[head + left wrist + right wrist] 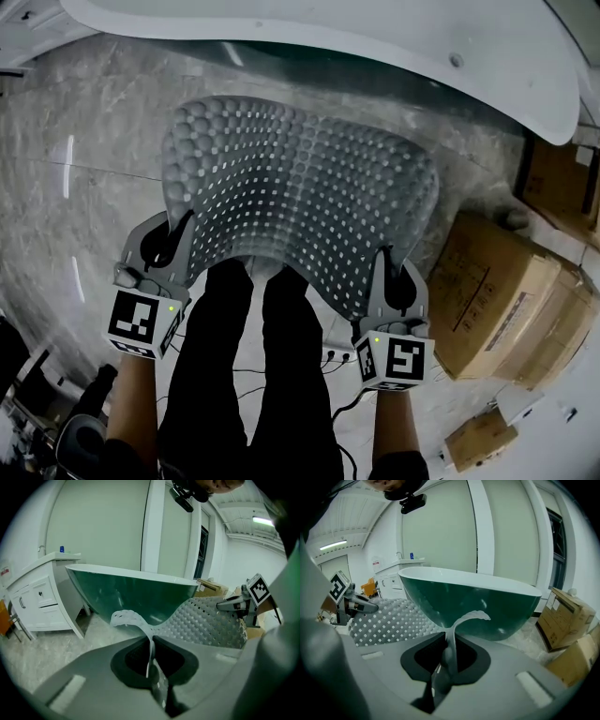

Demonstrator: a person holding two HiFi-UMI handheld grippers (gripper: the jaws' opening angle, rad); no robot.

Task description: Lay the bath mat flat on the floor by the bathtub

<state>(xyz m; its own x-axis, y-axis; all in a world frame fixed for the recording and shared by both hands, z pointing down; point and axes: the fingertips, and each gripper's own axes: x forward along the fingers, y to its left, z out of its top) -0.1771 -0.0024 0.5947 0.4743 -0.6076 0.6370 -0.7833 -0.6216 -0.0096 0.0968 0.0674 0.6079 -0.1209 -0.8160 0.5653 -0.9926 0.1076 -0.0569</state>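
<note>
The bathtub (375, 37) runs off the head view's top and right edges, so only an arc of its rim shows. In the left gripper view its base is hidden behind the bath mat (206, 620) and the gripper's own body. The bath mat's edge farthest from the bathtub is covered by the person's legs (253, 375), and its two held corners vanish between the clamped jaws of the left gripper (152, 665) and the right gripper (445, 663). Print on the cardboard boxes (497, 291) beside the bathtub's end is too small to read, and the outermost box is cut off. A small blue item (61, 549) on the cabinet (37, 592) beyond the bathtub cannot be identified.
</note>
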